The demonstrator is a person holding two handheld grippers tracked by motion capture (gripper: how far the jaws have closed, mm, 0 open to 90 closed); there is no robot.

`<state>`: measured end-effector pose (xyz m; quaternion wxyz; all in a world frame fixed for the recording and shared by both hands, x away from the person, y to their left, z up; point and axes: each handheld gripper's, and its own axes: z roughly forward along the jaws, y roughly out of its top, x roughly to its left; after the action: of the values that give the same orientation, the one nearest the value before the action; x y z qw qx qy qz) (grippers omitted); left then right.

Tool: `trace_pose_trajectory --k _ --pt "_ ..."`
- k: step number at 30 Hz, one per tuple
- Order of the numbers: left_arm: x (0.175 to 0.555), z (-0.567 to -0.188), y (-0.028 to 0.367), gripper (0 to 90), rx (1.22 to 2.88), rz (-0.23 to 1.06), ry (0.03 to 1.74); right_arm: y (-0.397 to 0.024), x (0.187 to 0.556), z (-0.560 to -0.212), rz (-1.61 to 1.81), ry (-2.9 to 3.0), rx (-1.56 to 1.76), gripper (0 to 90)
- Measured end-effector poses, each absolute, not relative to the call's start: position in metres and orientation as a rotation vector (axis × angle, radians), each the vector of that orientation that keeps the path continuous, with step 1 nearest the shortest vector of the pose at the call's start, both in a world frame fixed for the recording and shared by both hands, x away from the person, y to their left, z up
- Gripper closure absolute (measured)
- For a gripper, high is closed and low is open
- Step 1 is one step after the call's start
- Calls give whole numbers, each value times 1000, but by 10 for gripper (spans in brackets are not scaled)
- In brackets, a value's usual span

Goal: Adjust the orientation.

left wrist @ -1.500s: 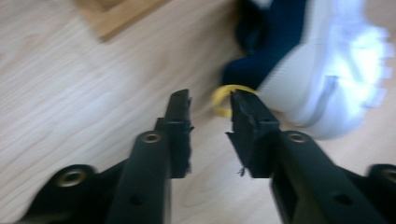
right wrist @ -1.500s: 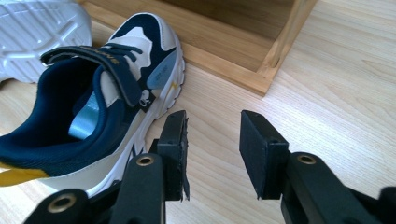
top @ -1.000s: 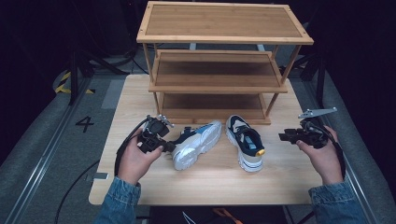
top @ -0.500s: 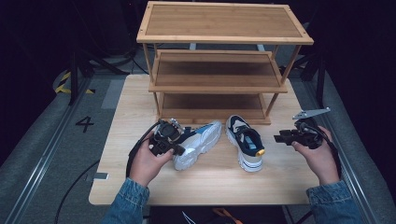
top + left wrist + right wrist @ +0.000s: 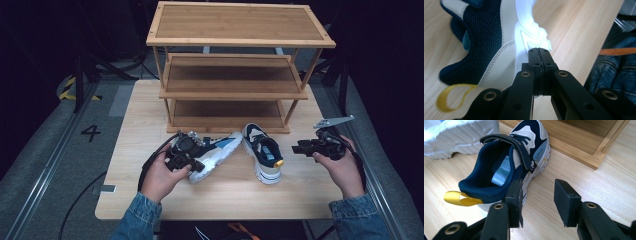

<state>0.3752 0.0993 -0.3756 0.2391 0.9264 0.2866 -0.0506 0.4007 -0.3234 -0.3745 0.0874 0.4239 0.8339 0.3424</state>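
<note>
The left gripper [image 5: 196,166] is pressed together beside the tipped shoe [image 5: 220,150] — the right gripper [image 5: 299,149] is held apart, having just widened, nothing between.

mesh-cloth shoe [image 5: 484,35] (rubbery sole), matt wooden table [image 5: 150,120]

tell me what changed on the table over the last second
The left gripper moved right, up to the heel of the shoe lying on its side, jaws shut with nothing between them. The right gripper kept its place beside the upright shoe, its empty jaws just opening a little. Both shoes and the wooden rack stayed put.
</note>
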Motion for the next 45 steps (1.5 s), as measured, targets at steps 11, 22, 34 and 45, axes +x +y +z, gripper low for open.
trace_pose_trajectory --k 11,22,34,45 --pt "360 -383 70 889 2630 -201 687 -327 399 -371 1031 2471 1268 592" --pt "349 -381 61 794 2645 -241 643 -326 399 -372 1030 2476 1266 588" --pt "347 -346 69 671 2492 -144 616 -330 391 -371 1015 2461 1269 573" --pt "381 -368 62 499 2524 57 834 -348 376 -374 984 2413 1327 560"
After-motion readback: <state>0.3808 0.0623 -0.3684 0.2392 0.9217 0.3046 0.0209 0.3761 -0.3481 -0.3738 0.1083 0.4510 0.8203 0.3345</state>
